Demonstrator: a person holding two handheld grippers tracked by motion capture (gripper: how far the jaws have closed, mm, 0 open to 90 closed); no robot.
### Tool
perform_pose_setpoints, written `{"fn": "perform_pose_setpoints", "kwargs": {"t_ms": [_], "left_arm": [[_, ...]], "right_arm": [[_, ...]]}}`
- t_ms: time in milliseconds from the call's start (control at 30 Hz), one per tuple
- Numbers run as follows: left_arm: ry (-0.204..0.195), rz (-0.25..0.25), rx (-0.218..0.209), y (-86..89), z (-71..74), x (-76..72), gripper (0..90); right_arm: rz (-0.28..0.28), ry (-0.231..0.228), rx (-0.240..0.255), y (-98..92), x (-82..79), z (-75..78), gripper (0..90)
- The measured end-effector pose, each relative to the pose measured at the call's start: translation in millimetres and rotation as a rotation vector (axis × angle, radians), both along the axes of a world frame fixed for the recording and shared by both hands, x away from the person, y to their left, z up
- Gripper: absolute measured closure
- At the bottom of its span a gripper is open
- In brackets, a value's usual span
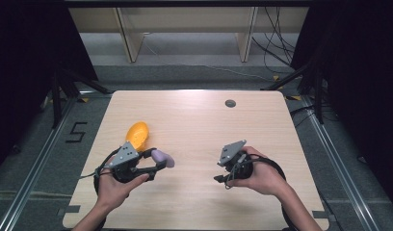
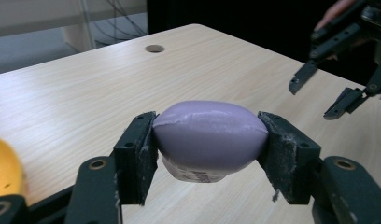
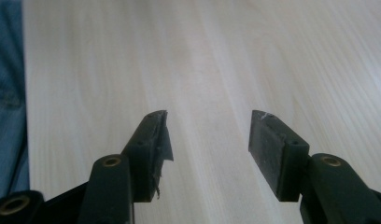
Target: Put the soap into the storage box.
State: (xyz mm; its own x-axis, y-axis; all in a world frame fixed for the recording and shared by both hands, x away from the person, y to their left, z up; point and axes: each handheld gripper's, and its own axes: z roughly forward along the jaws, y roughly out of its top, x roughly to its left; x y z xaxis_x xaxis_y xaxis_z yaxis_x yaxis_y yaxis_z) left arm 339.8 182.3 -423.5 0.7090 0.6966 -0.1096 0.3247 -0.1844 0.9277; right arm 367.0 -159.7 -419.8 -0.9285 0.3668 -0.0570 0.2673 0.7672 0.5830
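Pale wood counter [image 1: 199, 120] carries an orange half-shell [image 1: 137, 134], lying beside the left claw [image 1: 162, 163]. That claw is clamped on the 2 ends of a purple egg-shaped piece [image 2: 208, 135], holding it clear of the counter, probably for the matching half. Right claw [image 3: 208, 140] stands apart, empty, over bare wood.

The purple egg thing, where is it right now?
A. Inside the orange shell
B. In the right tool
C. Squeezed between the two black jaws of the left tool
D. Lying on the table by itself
C: in the left gripper view the purple egg piece sits pinched between both black pads of the left tool, off the table, while the orange shell lies apart and the right tool has nothing between its jaws.
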Motion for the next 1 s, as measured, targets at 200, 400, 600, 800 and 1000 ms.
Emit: {"fn": "perform_pose_setpoints", "kwargs": {"t_ms": [200, 400, 600, 800, 1000], "left_arm": [[-0.003, 0.068, 0.007, 5.3, 6.2, 1.0, 39.6], [-0.015, 0.115, 0.014, 12.2, 11.7, 2.4, 39.6], [-0.023, 0.172, 0.016, 18.9, 15.5, 6.5, 39.6], [-0.028, 0.230, 0.023, 25.6, 17.9, 11.6, 39.6], [-0.035, 0.314, 0.045, 34.0, 18.9, 24.0, 39.6]], "right_arm": [[-0.232, 0.002, 0.174, -23.0, -7.9, -14.1, 47.9], [-0.376, -0.013, 0.240, -42.9, -20.7, -22.5, 47.9], [-0.467, -0.060, 0.292, -51.8, -34.0, -24.4, 47.1], [-0.502, -0.066, 0.307, -56.5, -35.8, -27.1, 46.5], [-0.495, -0.061, 0.300, -54.2, -35.9, -29.5, 46.3]]}}
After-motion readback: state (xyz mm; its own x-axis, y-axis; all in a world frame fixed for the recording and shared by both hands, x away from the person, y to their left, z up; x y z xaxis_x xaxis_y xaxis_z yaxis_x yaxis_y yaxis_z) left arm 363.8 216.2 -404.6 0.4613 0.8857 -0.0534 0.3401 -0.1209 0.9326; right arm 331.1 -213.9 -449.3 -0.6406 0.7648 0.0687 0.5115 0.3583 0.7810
